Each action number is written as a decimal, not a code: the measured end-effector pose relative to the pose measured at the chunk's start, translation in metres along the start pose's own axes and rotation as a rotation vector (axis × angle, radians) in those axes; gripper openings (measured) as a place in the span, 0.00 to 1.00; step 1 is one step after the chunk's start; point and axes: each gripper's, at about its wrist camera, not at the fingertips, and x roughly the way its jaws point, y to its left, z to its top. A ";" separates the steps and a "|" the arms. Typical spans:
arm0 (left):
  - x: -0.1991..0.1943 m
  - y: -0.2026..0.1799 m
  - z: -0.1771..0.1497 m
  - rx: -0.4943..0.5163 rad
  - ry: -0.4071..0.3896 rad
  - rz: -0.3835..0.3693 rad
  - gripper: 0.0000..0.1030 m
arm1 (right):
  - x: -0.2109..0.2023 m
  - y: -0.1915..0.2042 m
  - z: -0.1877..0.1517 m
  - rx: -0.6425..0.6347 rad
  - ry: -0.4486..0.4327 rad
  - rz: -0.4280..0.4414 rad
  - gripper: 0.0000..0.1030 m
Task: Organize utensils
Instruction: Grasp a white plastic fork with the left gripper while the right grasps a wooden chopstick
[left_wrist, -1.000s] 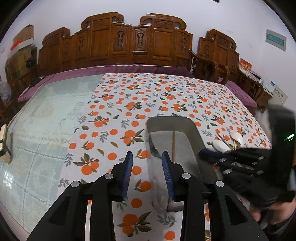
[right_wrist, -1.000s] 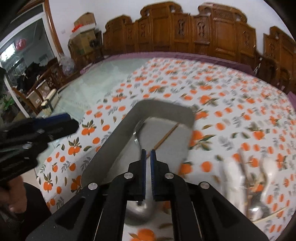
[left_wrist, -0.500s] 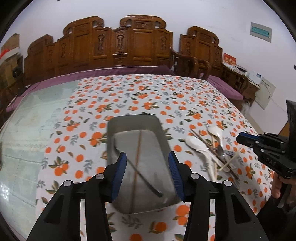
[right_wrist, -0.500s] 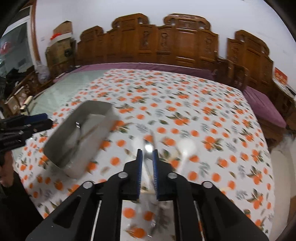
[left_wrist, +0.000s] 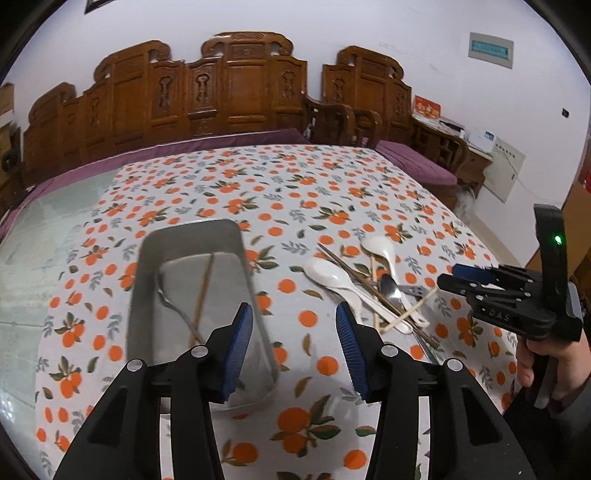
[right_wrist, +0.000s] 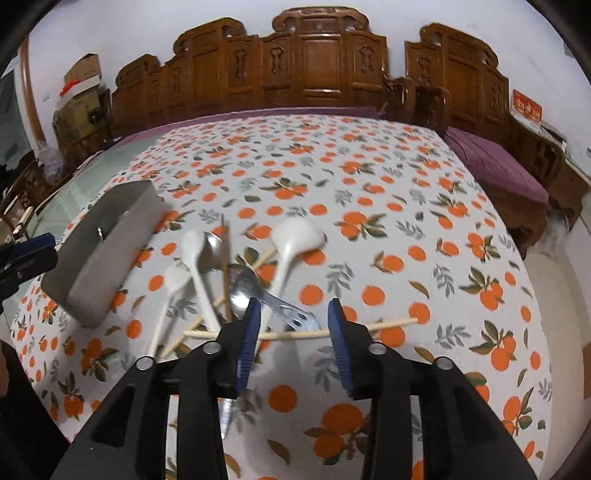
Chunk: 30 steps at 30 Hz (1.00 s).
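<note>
A metal tray (left_wrist: 147, 295) sits on the orange-print tablecloth and holds a metal spoon (left_wrist: 173, 306) and a chopstick (left_wrist: 205, 284). It also shows in the right wrist view (right_wrist: 107, 236) at left. To its right lies a pile of utensils: white spoons (right_wrist: 291, 240), a metal spoon (right_wrist: 242, 291), a fork (right_wrist: 291, 314) and chopsticks (right_wrist: 299, 334). My left gripper (left_wrist: 293, 341) is open and empty above the tray's near right corner. My right gripper (right_wrist: 291, 341) is open and empty just above the pile's near side.
Carved wooden benches (left_wrist: 236, 96) with purple cushions line the table's far side and right side. The bare glass tabletop (left_wrist: 33, 236) lies left of the cloth. The table's near edge is close under both grippers.
My right gripper left the tray, swung right to the utensil pile and opened. My left gripper moved right past the tray and opened wider. The metal spoon now lies in the tray.
</note>
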 end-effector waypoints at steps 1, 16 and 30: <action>0.003 -0.004 -0.002 0.009 0.007 -0.002 0.43 | 0.004 -0.004 -0.002 0.000 0.009 0.000 0.41; 0.036 -0.046 -0.021 0.081 0.067 -0.021 0.43 | 0.031 -0.036 -0.013 0.212 0.089 -0.015 0.55; 0.055 -0.052 -0.032 0.096 0.114 0.000 0.43 | 0.052 -0.038 0.000 0.185 0.114 -0.174 0.48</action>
